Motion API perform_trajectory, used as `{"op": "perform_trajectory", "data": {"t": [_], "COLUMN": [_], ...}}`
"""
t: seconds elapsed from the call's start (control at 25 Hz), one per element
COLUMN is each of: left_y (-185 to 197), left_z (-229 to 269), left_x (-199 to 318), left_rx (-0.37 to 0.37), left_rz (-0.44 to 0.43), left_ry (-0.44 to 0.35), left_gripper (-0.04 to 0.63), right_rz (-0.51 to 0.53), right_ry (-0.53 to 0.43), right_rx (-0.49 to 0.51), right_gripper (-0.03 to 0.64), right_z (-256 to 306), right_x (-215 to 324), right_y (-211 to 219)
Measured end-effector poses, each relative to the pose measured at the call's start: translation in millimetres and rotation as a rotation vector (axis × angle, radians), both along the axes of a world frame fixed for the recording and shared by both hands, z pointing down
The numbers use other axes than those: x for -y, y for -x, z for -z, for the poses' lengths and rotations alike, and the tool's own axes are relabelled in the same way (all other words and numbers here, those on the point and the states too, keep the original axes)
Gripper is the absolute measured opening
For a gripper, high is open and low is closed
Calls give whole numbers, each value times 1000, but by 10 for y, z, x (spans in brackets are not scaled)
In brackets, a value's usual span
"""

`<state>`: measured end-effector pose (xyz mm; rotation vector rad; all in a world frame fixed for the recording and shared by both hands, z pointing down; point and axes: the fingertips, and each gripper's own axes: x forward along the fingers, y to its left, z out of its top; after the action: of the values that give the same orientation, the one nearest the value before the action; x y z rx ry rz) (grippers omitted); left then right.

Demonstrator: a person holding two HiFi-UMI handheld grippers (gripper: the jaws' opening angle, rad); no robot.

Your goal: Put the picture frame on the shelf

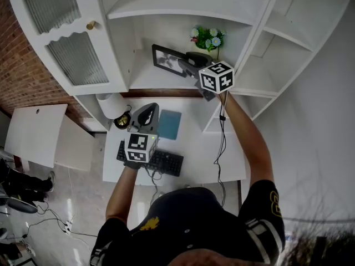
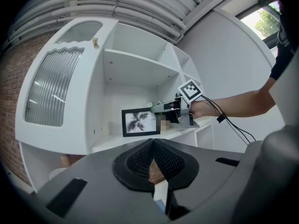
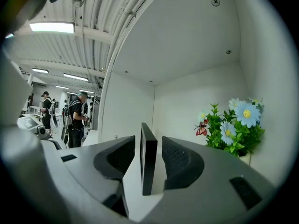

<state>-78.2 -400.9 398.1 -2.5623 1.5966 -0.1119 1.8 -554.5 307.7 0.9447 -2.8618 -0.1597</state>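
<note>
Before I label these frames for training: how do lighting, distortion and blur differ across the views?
Head view: even light, shelf edges bowed. Left gripper view: fisheye with black corners, window glaring, a mosaic patch beside the picture frame. Right gripper view: ceiling lamp glares, picture frame's edge sharp.

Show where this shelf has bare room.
Bare: the white shelf board left of the black rectangular picture frame, up to the side wall. Crowded: to its right, the right gripper and the green potted plant with blue flowers.

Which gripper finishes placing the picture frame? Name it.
Right. The right gripper is at the shelf, fingers open either side of the standing picture frame; the left gripper hangs shut over the desk.
</note>
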Motion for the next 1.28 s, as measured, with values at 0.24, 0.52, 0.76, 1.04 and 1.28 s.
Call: {"op": "perform_trajectory", "data": {"t": [0.24, 0.52, 0.76, 1.04, 1.28], "left_y": [-12, -65, -85, -112, -143], "left_z": [-3, -28, -5, -23, -29], "left_x": [7, 8, 9, 13, 15], "left_rx": [4, 4, 2, 3, 10], "left_rz": [-7, -14, -16, -23, -30], "left_ry": [0, -1, 4, 3, 6], "left_gripper": [18, 18, 18, 18, 18], "right_rz": [-14, -24, -23, -25, -25], "right_ry": [5, 8, 6, 1, -1], "right_rx": [4, 6, -13, -7, -6], "right_gripper": [170, 170, 170, 170, 170], "right_z": [-34, -37, -43, -44, -32], "right_x": [-33, -24, -23, -52, -70], "right_y": [-50, -116, -136, -155, -180]}}
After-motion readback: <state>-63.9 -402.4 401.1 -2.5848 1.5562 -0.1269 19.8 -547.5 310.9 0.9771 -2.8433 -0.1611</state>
